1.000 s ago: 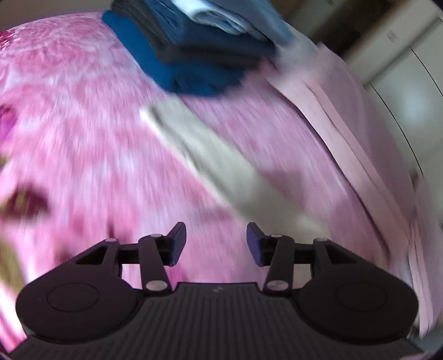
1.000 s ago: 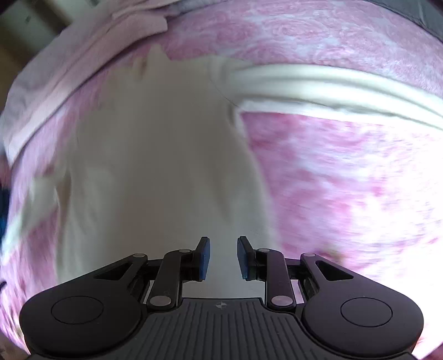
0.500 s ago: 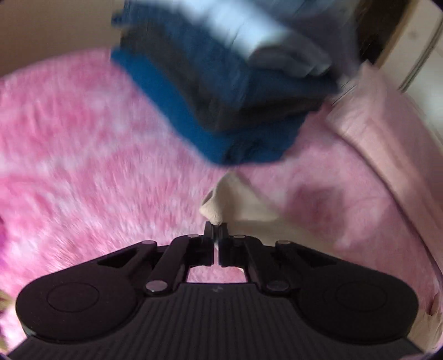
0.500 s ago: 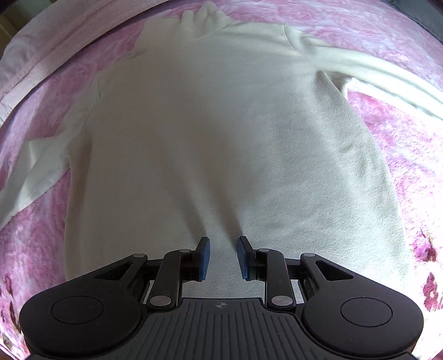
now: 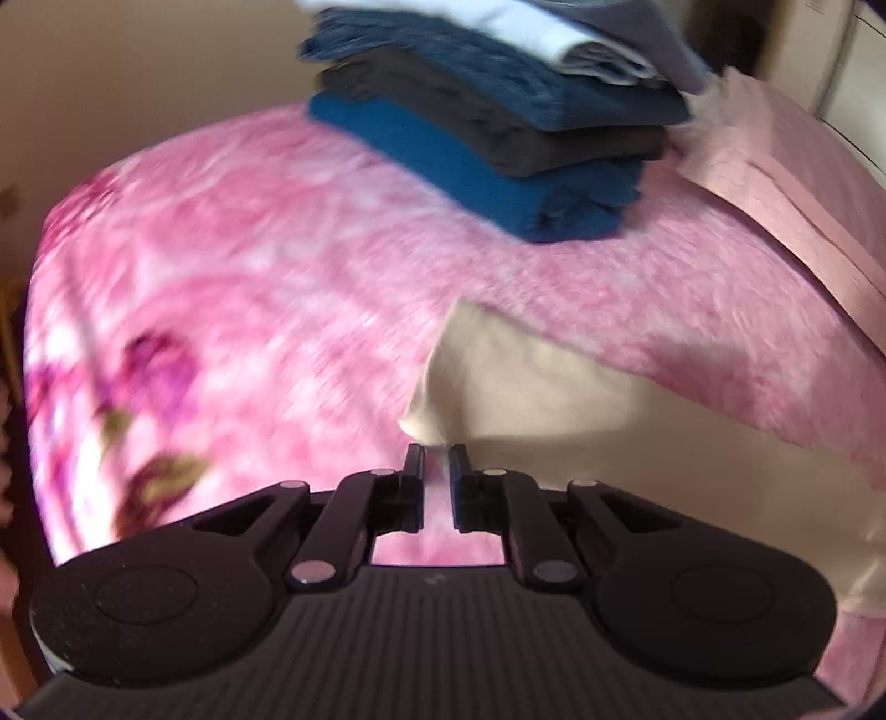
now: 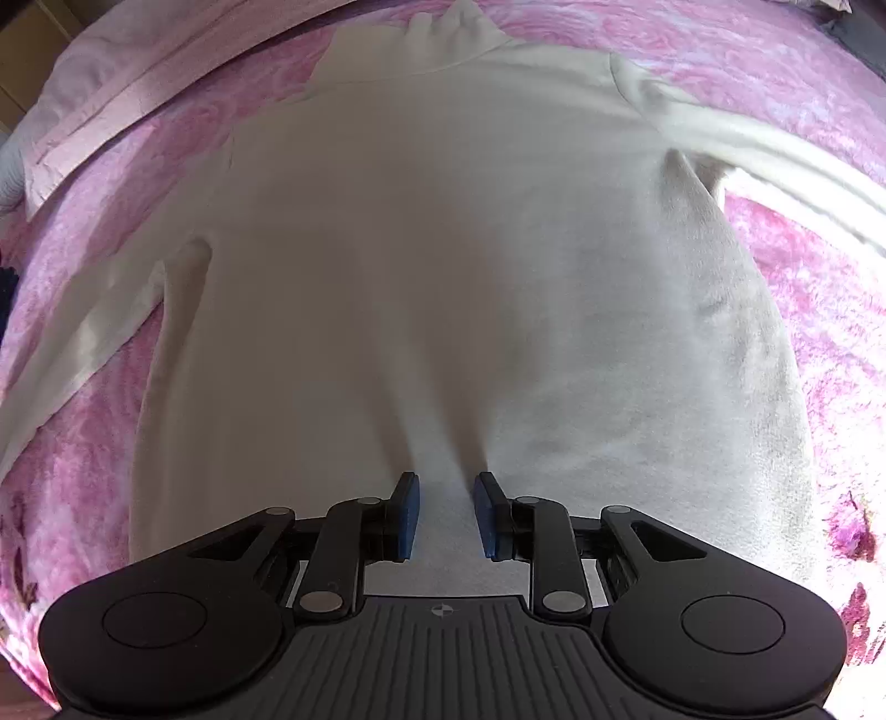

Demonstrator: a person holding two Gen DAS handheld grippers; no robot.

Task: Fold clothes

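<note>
A cream turtleneck sweater lies flat on a pink floral blanket, collar at the far end and both sleeves spread out. My right gripper stands open just over the lower body, with creases running toward the gap between its blue pads. In the left wrist view the cuff end of one sleeve stands lifted at my left gripper. Its jaws are opening a little, with the cuff's corner still pinched between their tips.
A stack of folded blue, dark grey and pale clothes sits on the blanket beyond the sleeve. A folded pale pink sheet lies along the far edge; the sheet also shows at the right wrist view's upper left.
The left gripper went from open to shut on the sleeve's cuff and has carried it away from the clothes stack. The right gripper swung over the sweater's body and settled near the hem.
</note>
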